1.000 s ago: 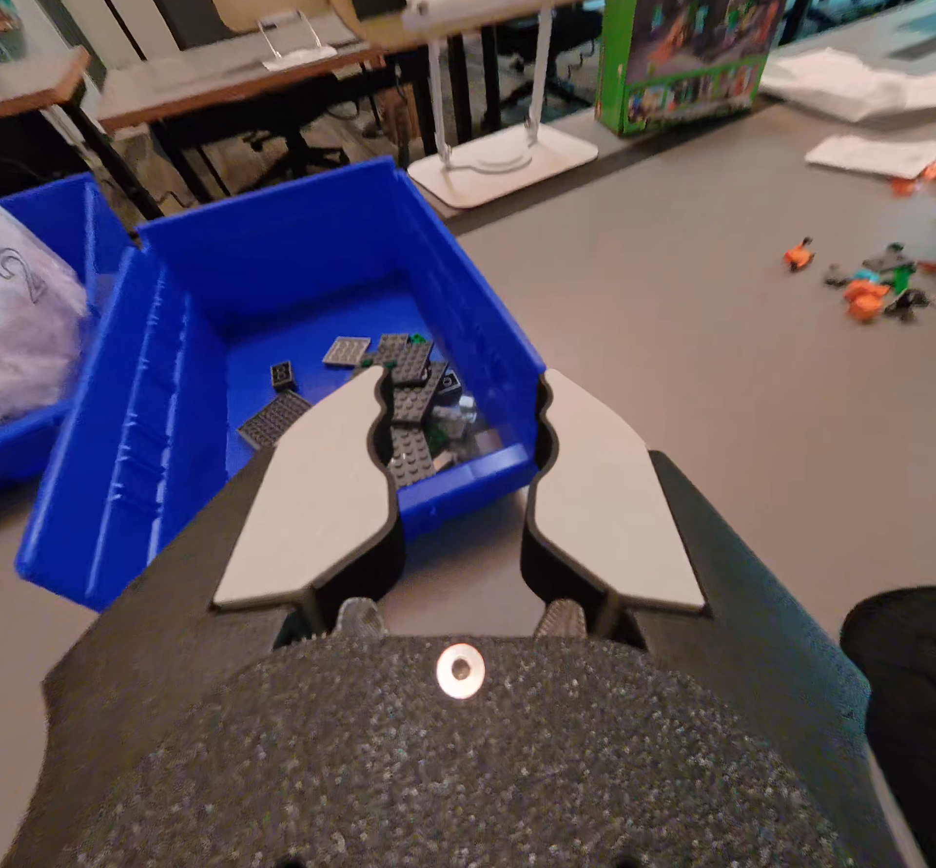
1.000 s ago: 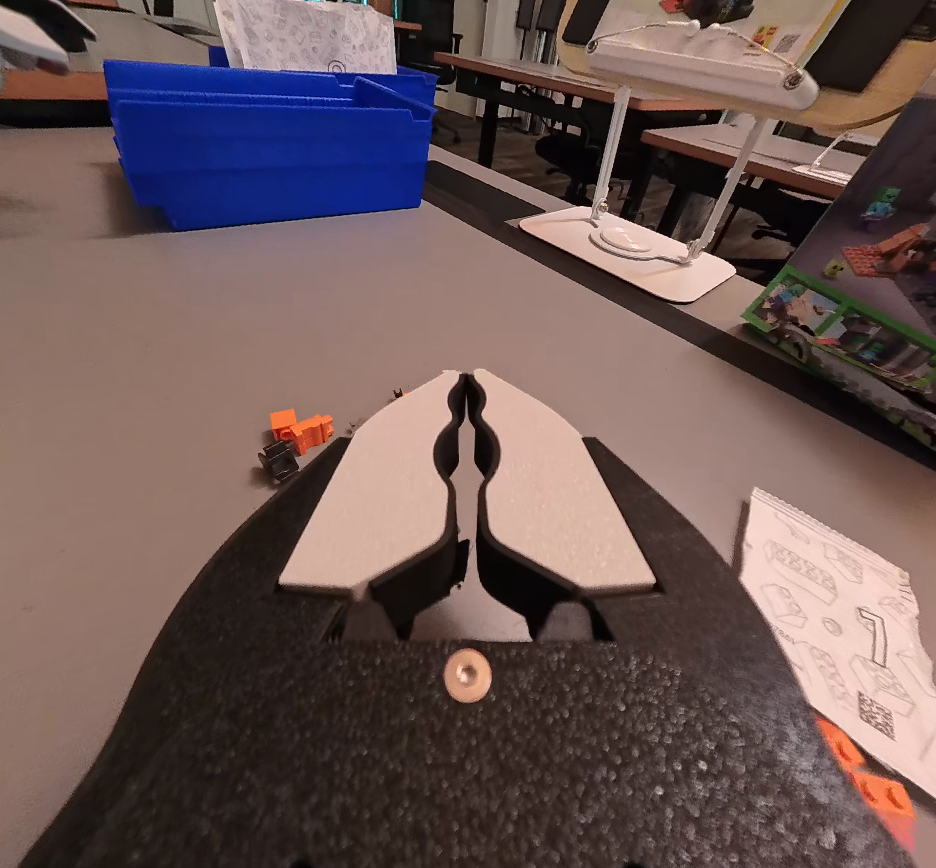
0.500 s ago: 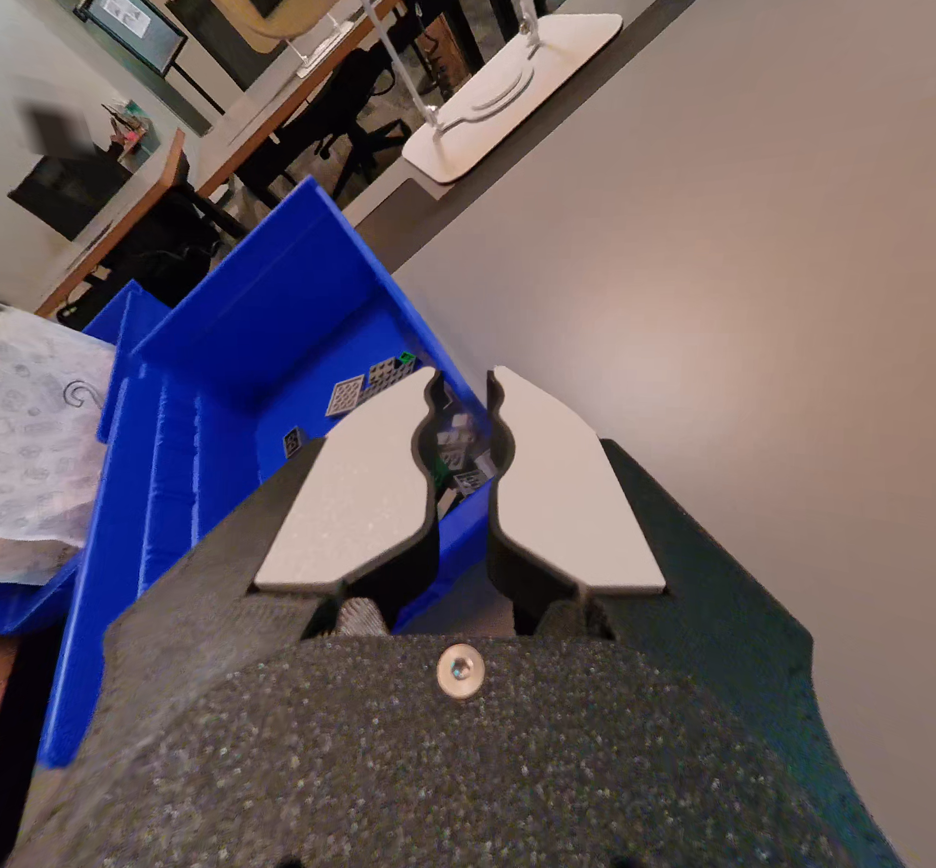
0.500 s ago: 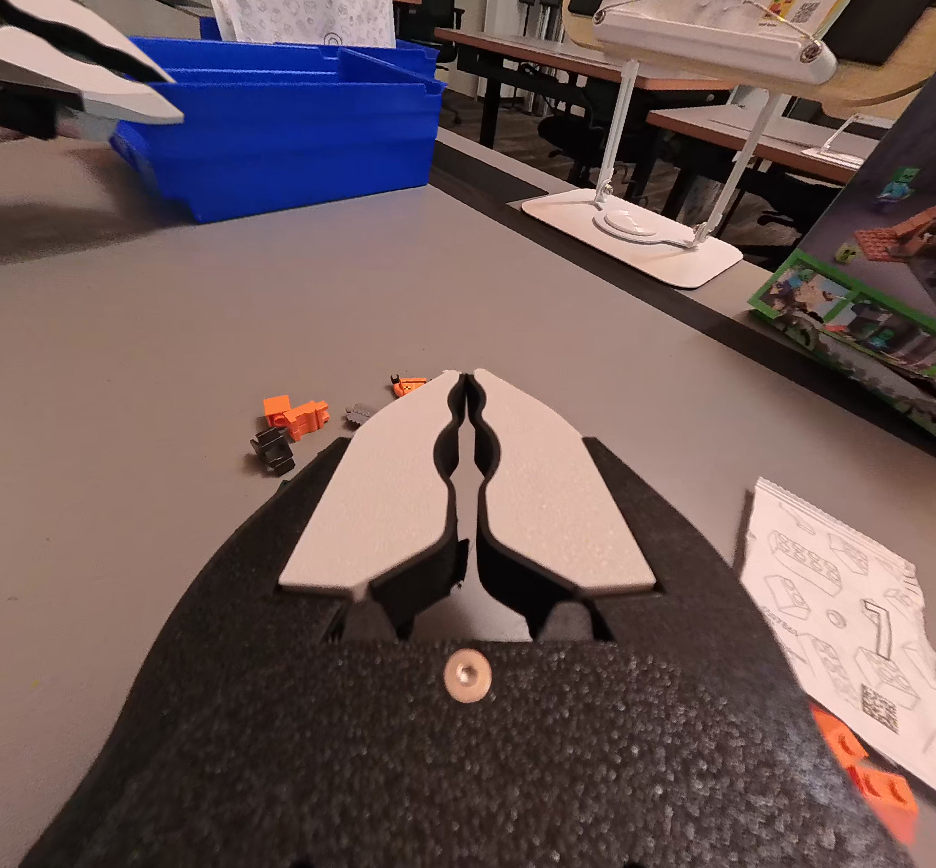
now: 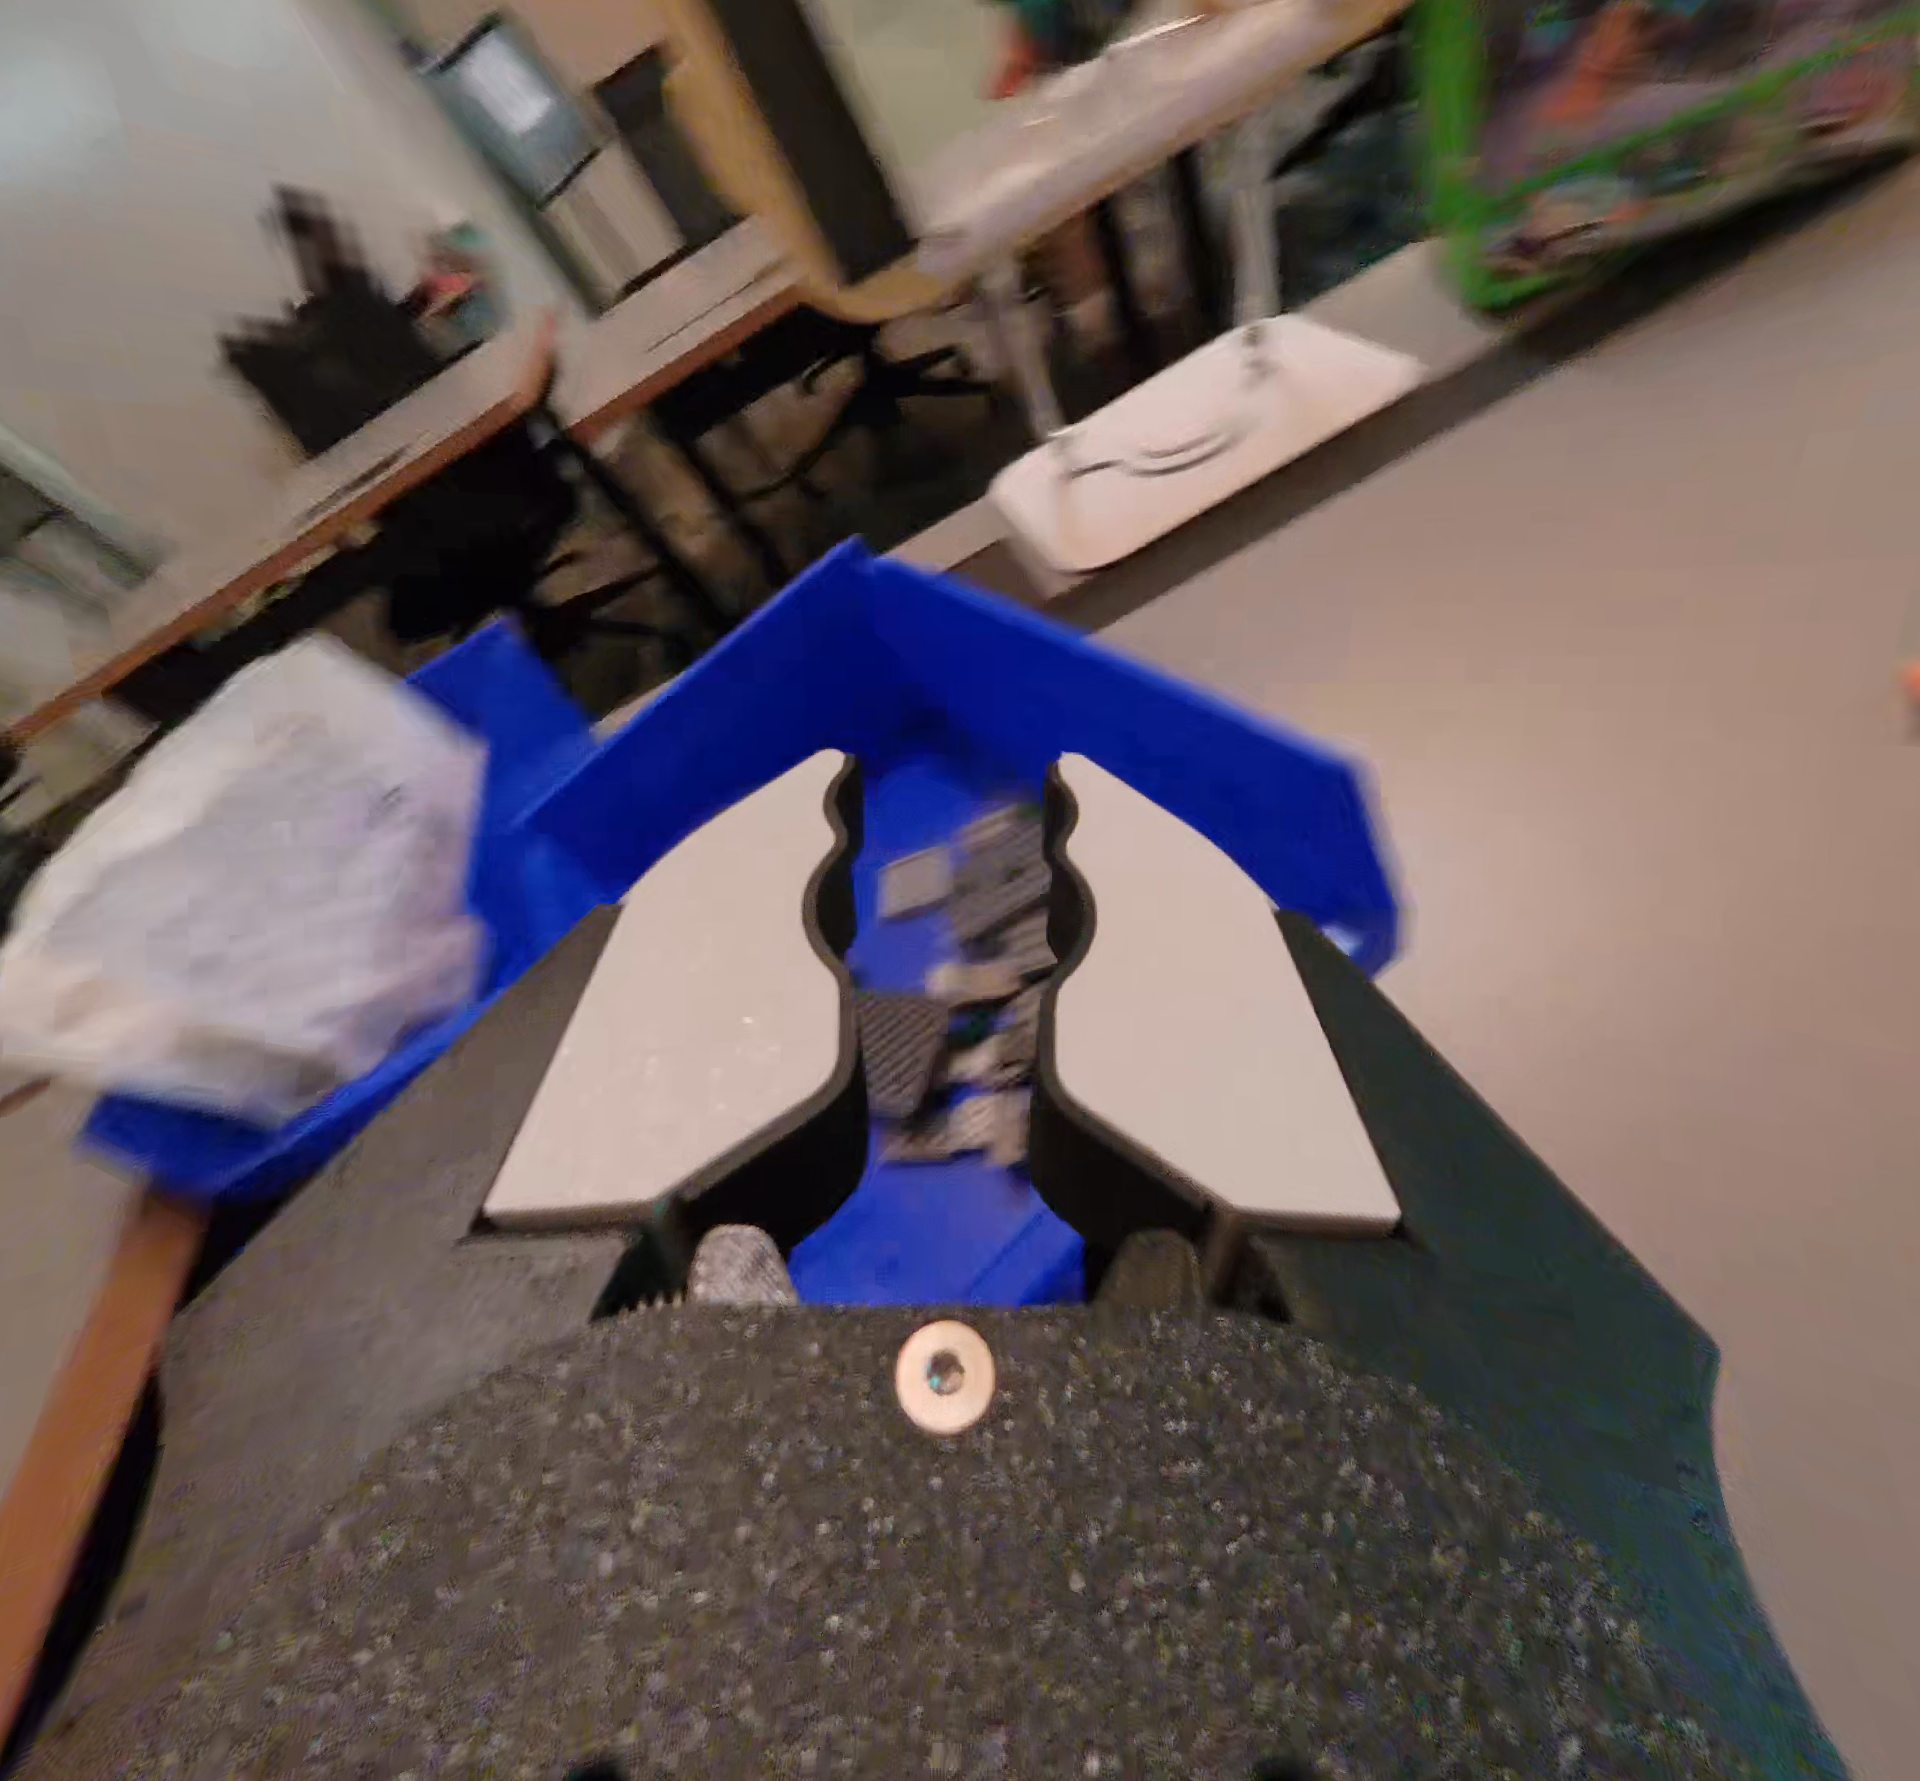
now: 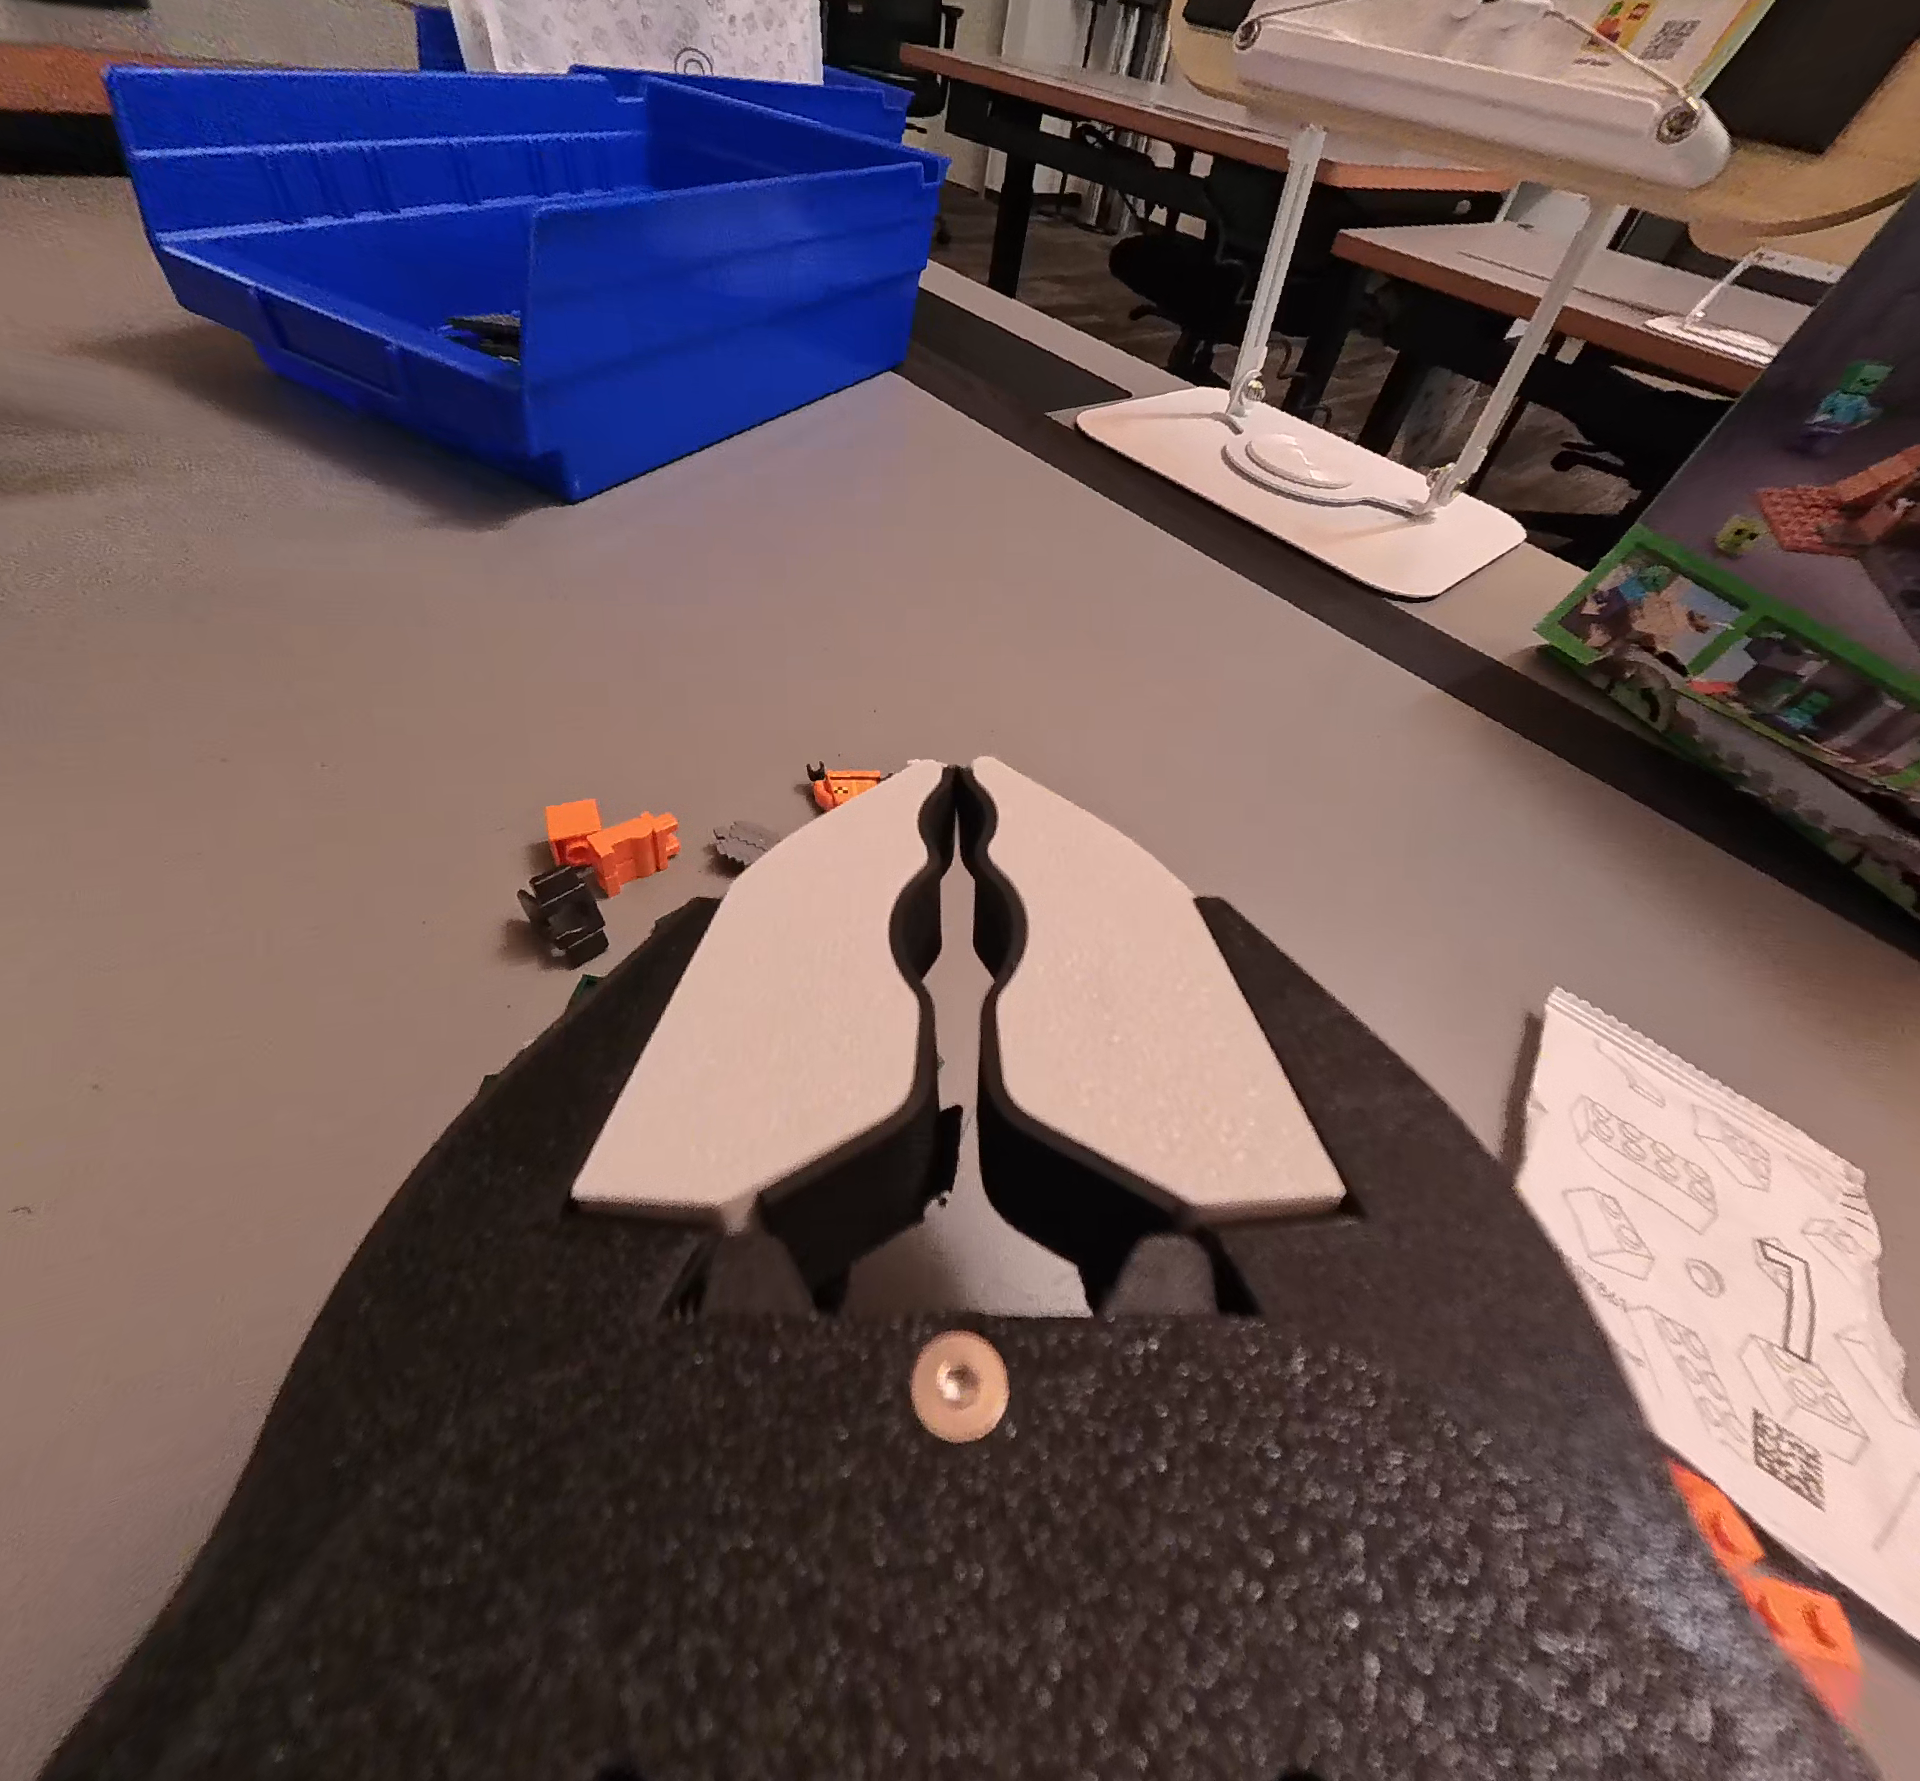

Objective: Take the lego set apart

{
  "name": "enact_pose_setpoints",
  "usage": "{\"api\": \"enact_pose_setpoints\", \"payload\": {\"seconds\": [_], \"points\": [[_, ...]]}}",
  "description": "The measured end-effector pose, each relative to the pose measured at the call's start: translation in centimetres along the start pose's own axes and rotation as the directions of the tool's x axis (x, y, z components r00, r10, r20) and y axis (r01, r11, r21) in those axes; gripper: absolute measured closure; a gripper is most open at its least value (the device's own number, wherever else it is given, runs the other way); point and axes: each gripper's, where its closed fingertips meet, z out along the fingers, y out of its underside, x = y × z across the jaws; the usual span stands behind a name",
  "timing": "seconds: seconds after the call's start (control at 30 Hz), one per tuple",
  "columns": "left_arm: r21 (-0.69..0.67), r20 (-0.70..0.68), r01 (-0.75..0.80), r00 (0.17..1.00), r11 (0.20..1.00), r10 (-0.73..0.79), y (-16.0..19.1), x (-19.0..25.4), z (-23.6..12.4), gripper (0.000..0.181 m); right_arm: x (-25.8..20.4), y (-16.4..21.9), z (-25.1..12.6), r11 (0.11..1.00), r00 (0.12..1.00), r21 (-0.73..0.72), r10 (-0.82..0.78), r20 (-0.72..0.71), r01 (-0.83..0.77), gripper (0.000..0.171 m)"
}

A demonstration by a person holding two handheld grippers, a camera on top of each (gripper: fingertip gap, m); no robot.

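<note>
My left gripper (image 5: 954, 775) is open and hangs over a blue bin (image 5: 1143, 723) with nothing between its fingers. Several dark grey lego plates (image 5: 987, 890) lie in the bin, blurred by motion. My right gripper (image 6: 956, 773) is shut low over the grey table, and I see nothing between its fingers. Loose pieces lie just left of its tips: orange bricks (image 6: 613, 843), a black piece (image 6: 561, 916), a small grey piece (image 6: 743, 838) and an orange piece (image 6: 847, 784). The blue bin (image 6: 540, 277) stands far left in the right wrist view.
A second blue bin holds a white printed paper bag (image 5: 239, 900). A white stand base (image 6: 1299, 484) and a green lego box (image 6: 1766, 609) stand along the table's far edge. A torn paper bag (image 6: 1714, 1264) and orange bricks (image 6: 1787, 1617) lie at the right. My right gripper's tips are some 10 centimeters from the black piece (image 6: 561, 916).
My left gripper narrowed its jaws, then opened them again, and moved farther over the bin. It has left the right wrist view. My right gripper stays shut and has shifted slightly.
</note>
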Motion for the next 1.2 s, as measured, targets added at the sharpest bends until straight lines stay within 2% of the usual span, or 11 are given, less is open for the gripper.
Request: {"api": "enact_pose_setpoints", "payload": {"seconds": [0.07, 0.13, 0.23, 0.3, 0.37, 0.43, 0.5, 0.57, 0.77, 1.03, 1.2], "points": [[-0.075, 0.064, 0.07, 0.996, 0.995, -0.065, 2.3, -5.0, -1.1, 0.144, -0.1, 0.1, 0.1, 1.0, 1.0, -0.002, 0.009, 0.009, -0.009, 0.171], [-0.185, 0.038, 0.17, 0.985, 0.968, -0.166, 5.8, -8.3, -0.6, 0.137, -0.2, 0.1, 0.2, 1.0, 1.0, -0.004, 0.014, 0.016, -0.014, 0.171], [-0.408, -0.102, 0.311, 0.919, 0.858, -0.382, 10.8, -9.1, 1.6, 0.121, -0.3, 0.1, 0.4, 1.0, 1.0, -0.005, 0.019, 0.019, -0.019, 0.171], [-0.487, -0.121, 0.305, 0.904, 0.818, -0.41, 12.6, -9.7, 3.3, 0.121, -0.4, 0.0, 0.4, 1.0, 1.0, -0.005, 0.025, 0.017, -0.025, 0.171], [-0.554, -0.119, 0.273, 0.909, 0.787, -0.399, 13.8, -10.3, 4.8, 0.125, -0.5, 0.0, 0.4, 1.0, 1.0, -0.008, 0.022, 0.011, -0.022, 0.171], [-0.599, -0.098, 0.271, 0.909, 0.754, -0.405, 14.7, -11.1, 5.9, 0.139, -0.5, 0.1, 0.3, 1.0, 1.0, -0.011, 0.011, 0.002, -0.011, 0.171], [-0.625, -0.125, 0.301, 0.872, 0.72, -0.473, 14.8, -10.8, 6.4, 0.156, -0.4, 0.1, 0.1, 1.0, 1.0, -0.012, 0.008, -0.006, -0.008, 0.171], [-0.623, -0.127, 0.345, 0.841, 0.702, -0.526, 14.6, -10.5, 6.3, 0.165, -0.2, 0.2, 0.1, 1.0, 1.0, -0.013, 0.018, -0.007, -0.018, 0.171], [-0.509, 0.024, 0.508, 0.815, 0.695, -0.578, 14.8, -10.8, 4.1, 0.168, 0.2, 0.3, 0.0, 0.999, 0.999, -0.012, 0.039, 0.001, -0.039, 0.171], [-0.303, 0.098, 0.657, 0.742, 0.69, -0.663, 15.0, -9.7, 0.7, 0.165, 0.0, 0.3, 0.2, 0.999, 0.999, -0.016, 0.038, 0.01, -0.038, 0.171], [-0.232, 0.096, 0.647, 0.758, 0.726, -0.645, 14.1, -9.8, 0.3, 0.157, 0.1, -0.2, -0.2, 1.0, 1.0, 0.0, 0.02, -0.01, -0.02, 0.171]]}}
